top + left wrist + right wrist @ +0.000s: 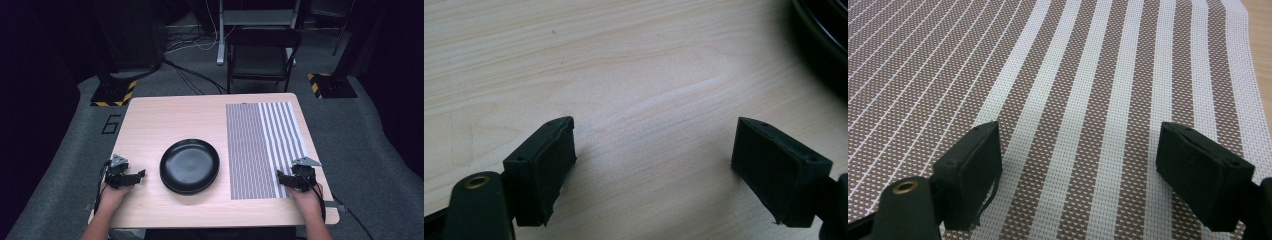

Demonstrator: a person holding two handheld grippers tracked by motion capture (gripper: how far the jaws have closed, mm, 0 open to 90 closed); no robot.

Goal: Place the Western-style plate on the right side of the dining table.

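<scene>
Black plate (189, 165) near bench (165, 120) centre, striped mat (263, 147) just beside it at 3 o'clock. Left gripper (654, 165) released, jaws wide over bare wood, plate at its 1 o'clock. Right gripper (1078, 170) released too, jaws spread above the mat's near right corner.

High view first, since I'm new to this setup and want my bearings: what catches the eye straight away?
The black plate stands out most, dark against the pale wooden table, near its middle. To its right lies a striped placemat, fine stripes on its left half, broad ones on its right. The left gripper rests open on bare wood beside the plate, and the right gripper sits open over the placemat's near corner.
</scene>
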